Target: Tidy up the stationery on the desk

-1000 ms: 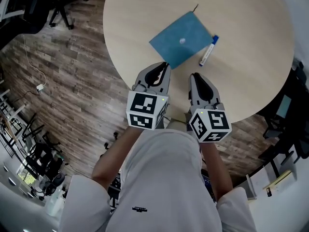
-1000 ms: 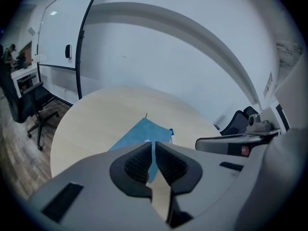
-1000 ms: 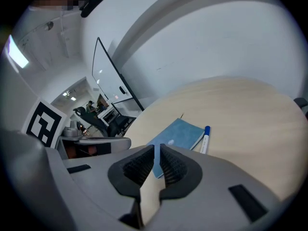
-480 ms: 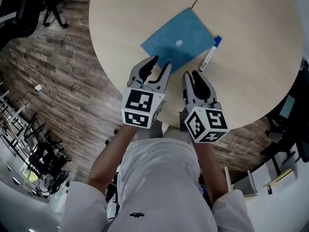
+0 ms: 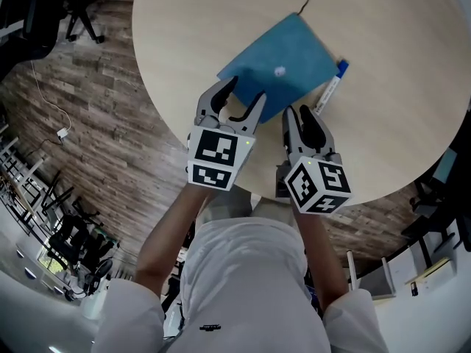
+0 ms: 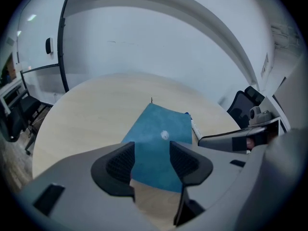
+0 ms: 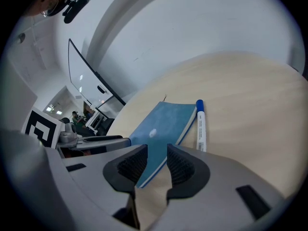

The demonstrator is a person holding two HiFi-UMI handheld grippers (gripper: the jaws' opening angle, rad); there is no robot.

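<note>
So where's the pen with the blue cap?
In the head view, the pen lies on the round table, along the right edge of the blue notebook, just ahead of the right gripper.

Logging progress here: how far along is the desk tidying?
Nothing is tidied: the blue notebook and marker lie on the table. Nothing is held; the left gripper, fingers just opening and empty, hangs by the notebook's corner. Both items remain.

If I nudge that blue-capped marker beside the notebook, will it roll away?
Likely: the marker looks round, so a sideways push should roll it across the flat table. The notebook beside it may block that side.
</note>
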